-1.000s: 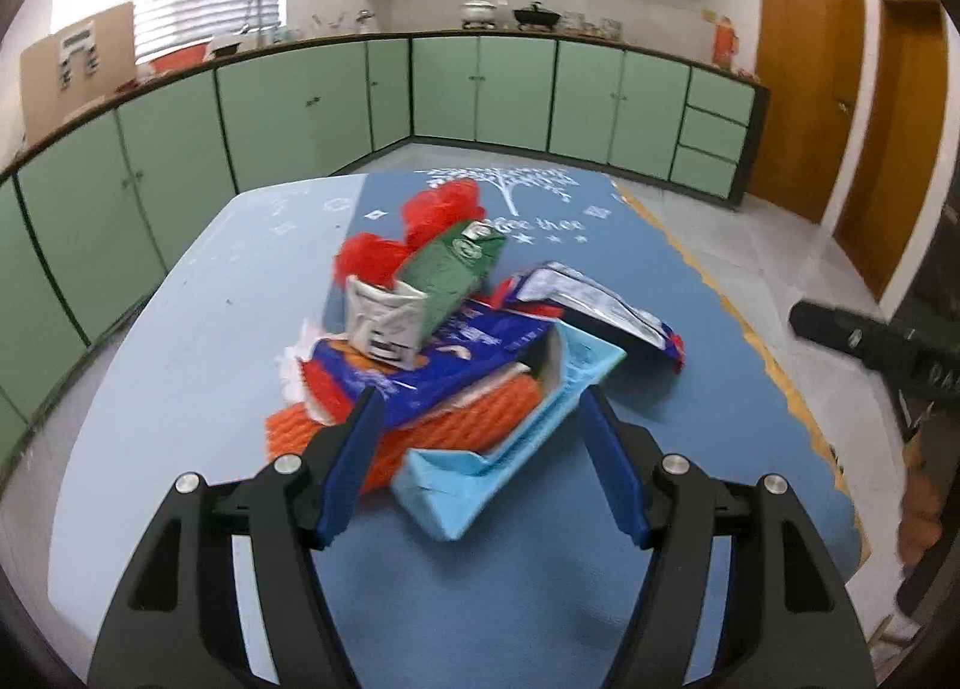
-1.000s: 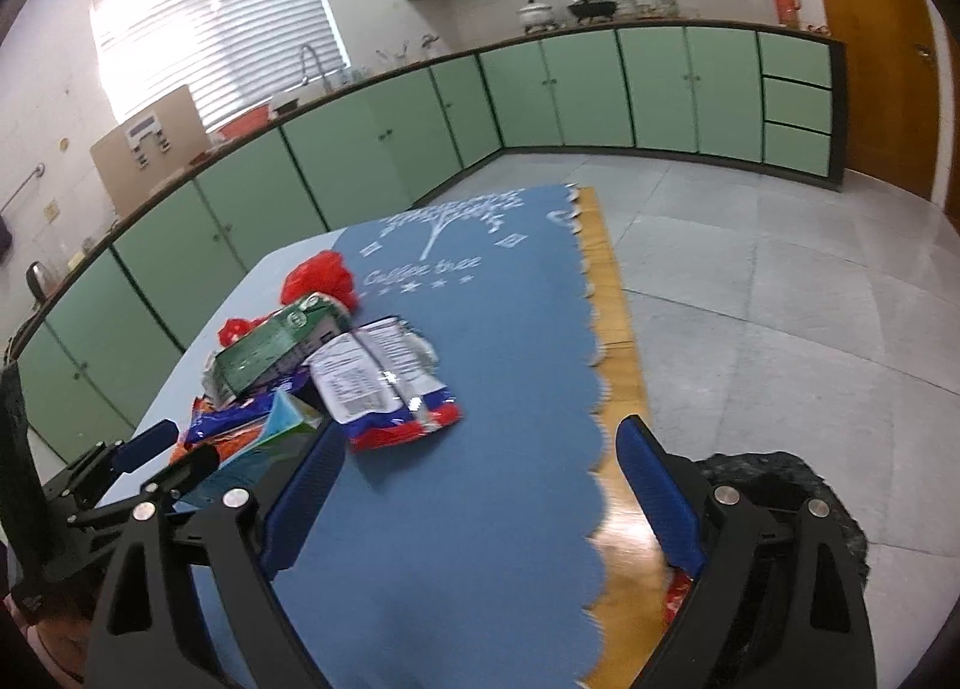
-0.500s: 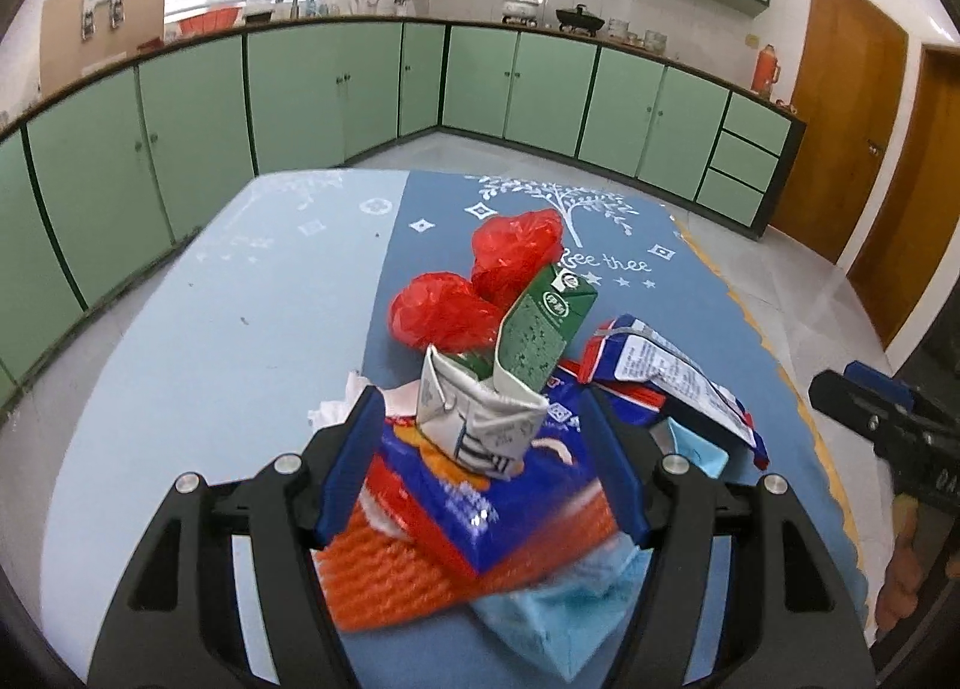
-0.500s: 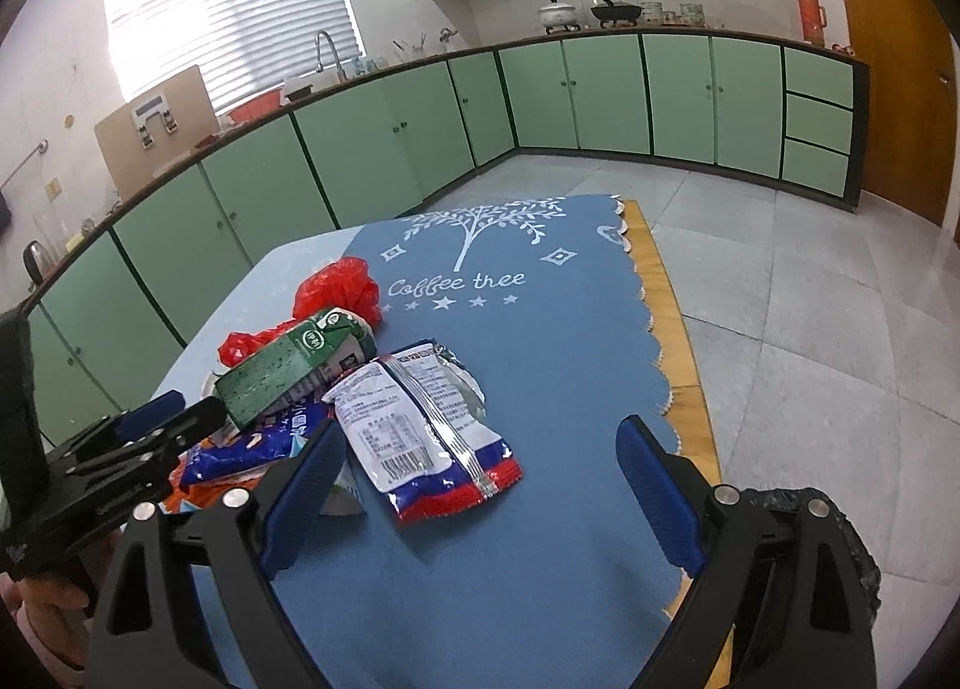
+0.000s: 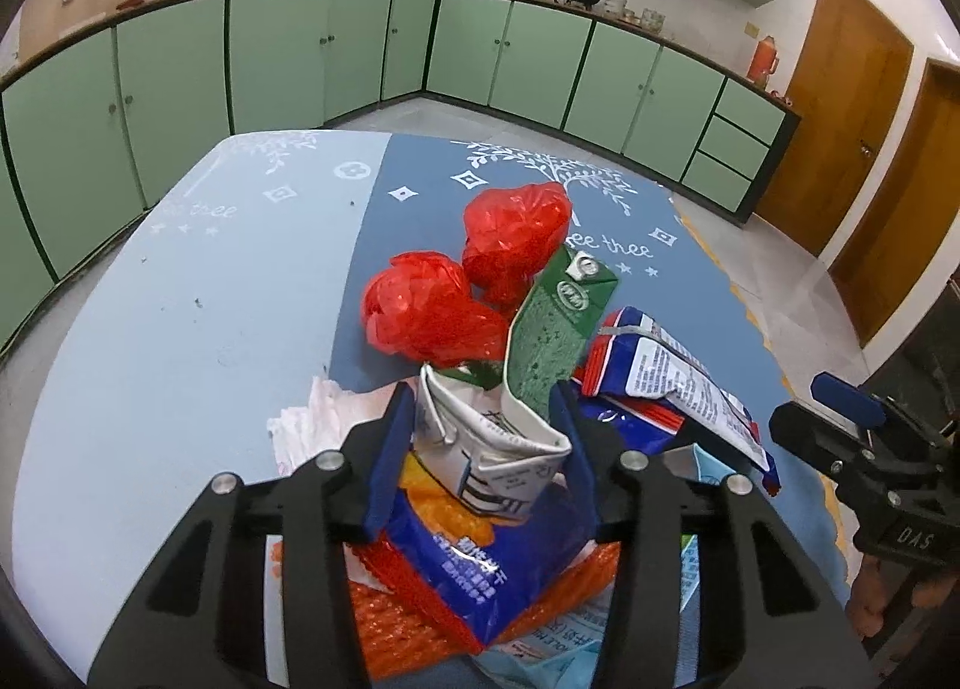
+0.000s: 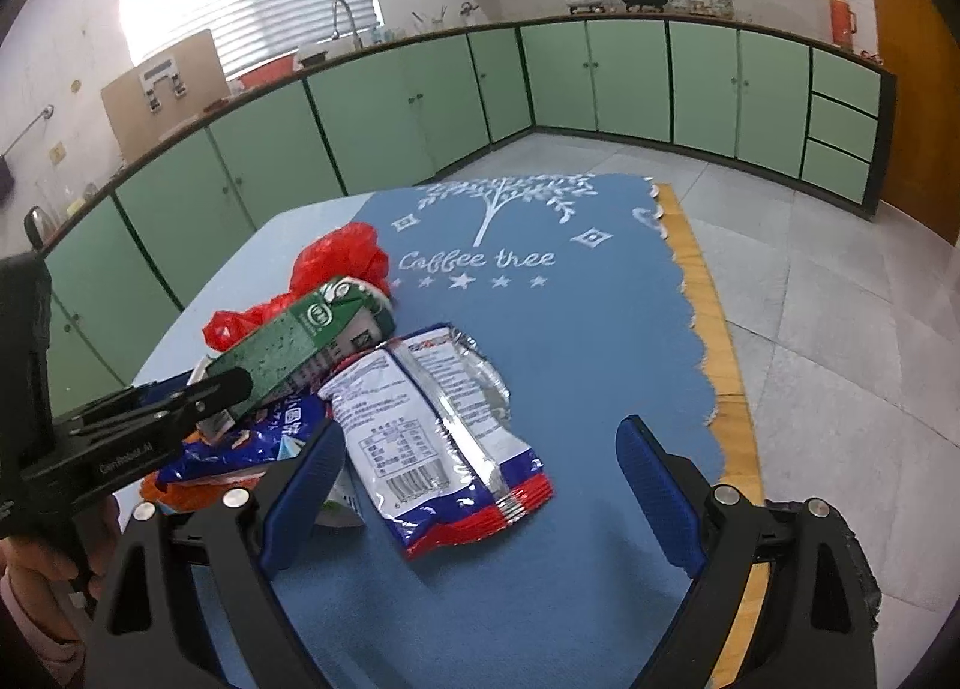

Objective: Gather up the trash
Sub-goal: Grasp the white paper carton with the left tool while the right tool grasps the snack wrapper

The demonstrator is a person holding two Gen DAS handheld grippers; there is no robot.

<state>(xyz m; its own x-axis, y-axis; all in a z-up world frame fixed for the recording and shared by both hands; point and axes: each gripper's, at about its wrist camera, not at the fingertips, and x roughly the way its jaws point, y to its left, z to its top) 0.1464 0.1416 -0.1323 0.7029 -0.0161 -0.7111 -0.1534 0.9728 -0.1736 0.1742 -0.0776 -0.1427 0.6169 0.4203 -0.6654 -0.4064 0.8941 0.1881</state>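
Note:
A trash pile lies on the blue tablecloth [image 5: 198, 329]. It holds a green and white milk carton [image 5: 540, 353], two red crumpled bags [image 5: 432, 311], a blue snack bag [image 5: 474, 563], an orange net [image 5: 396, 629], a light blue box [image 5: 576, 653] and a silver red-edged wrapper [image 6: 432, 425]. My left gripper [image 5: 486, 449] has its fingers close on both sides of the carton's white crushed end. My right gripper [image 6: 480, 485] is open above the silver wrapper, which lies between its fingers.
A black bin bag [image 6: 852, 557] sits on the floor by the table's right edge. White tissue [image 5: 336, 407] lies left of the pile. Green kitchen cabinets [image 6: 630, 83] run along the far walls. A wooden door [image 5: 852, 113] is at the right.
My left gripper has moved forward over the pile and narrowed around the milk carton's white end. My right gripper has swung left over the silver wrapper and stayed open.

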